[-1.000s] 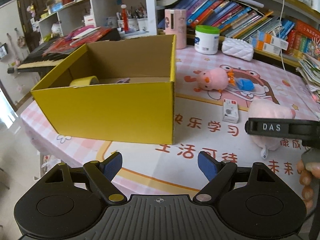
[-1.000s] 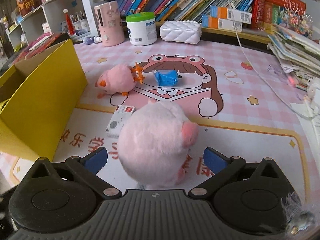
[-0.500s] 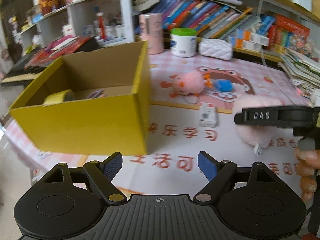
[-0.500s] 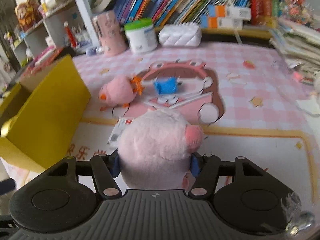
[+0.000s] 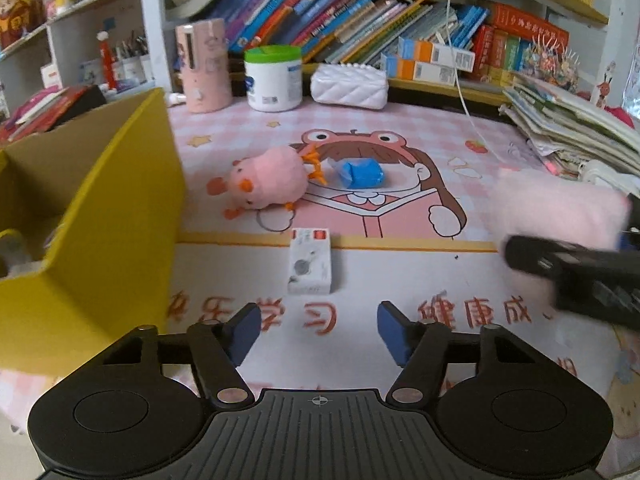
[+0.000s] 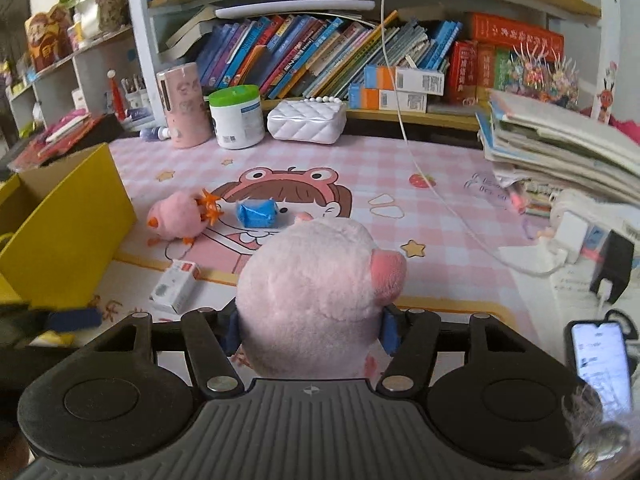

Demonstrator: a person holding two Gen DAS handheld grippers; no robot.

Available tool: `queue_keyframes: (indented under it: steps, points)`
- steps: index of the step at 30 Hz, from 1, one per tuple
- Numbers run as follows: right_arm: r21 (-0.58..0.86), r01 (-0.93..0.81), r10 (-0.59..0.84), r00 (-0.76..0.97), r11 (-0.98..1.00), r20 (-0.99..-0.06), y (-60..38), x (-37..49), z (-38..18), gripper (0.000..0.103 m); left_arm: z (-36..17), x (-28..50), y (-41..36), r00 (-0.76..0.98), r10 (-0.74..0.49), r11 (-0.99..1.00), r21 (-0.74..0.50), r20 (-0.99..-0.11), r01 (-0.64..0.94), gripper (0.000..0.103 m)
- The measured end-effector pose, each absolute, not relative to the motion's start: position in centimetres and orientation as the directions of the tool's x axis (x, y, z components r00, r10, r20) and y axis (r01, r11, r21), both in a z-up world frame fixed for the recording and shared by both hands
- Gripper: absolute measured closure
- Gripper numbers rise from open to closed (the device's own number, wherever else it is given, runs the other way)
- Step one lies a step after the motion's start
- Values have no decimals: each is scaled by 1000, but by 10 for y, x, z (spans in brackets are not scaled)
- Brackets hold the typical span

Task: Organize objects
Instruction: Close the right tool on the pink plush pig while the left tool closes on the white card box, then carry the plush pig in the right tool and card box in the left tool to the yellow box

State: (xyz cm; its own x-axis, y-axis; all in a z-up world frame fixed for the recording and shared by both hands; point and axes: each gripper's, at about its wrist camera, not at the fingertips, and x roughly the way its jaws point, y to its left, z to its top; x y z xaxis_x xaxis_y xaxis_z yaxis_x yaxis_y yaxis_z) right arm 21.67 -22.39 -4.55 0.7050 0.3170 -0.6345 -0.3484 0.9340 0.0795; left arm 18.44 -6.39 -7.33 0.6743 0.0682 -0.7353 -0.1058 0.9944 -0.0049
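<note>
My right gripper point(image 6: 310, 332) is shut on a pale pink pig plush point(image 6: 316, 292), held just off the mat; the same plush point(image 5: 560, 208) shows blurred at the right of the left wrist view. My left gripper point(image 5: 319, 332) hangs low over the mat, its jaws closing with nothing between them. A small white box point(image 5: 310, 262) lies flat just ahead of it. Further back lie a pink chick plush point(image 5: 272, 184) and a blue packet point(image 5: 362, 174). The open yellow cardboard box point(image 5: 120, 220) stands at the left.
A pink cup point(image 5: 204, 66), a green-lidded white jar point(image 5: 274, 78) and a white quilted pouch point(image 5: 350, 86) line the back under the bookshelf. A stack of books point(image 6: 560, 148), a white cable point(image 6: 440, 200) and a lit phone point(image 6: 600, 360) crowd the right side.
My right gripper has shut on the pig plush and risen with it. My left gripper has swung right, from facing the yellow box to facing the small white box, and its jaws have narrowed.
</note>
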Motion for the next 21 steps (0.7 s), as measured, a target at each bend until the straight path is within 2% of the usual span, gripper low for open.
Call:
queue_keyframes:
  steps: [8,12,21]
  points:
    - [56,-369,316,695,928,-646,-236,216,-48,43,-91,232,-62,647,117,989,30,-754,-144,56]
    - [58,-358,306,692,932,-654,-241,216,-49,43,-97,241,-60,639,111,990,25,-762,-142,75]
    - [63,-351,302,683,934,-665,-236,214,-50,43,-76,212,-63,685,39,995,-36,-727,-94,75]
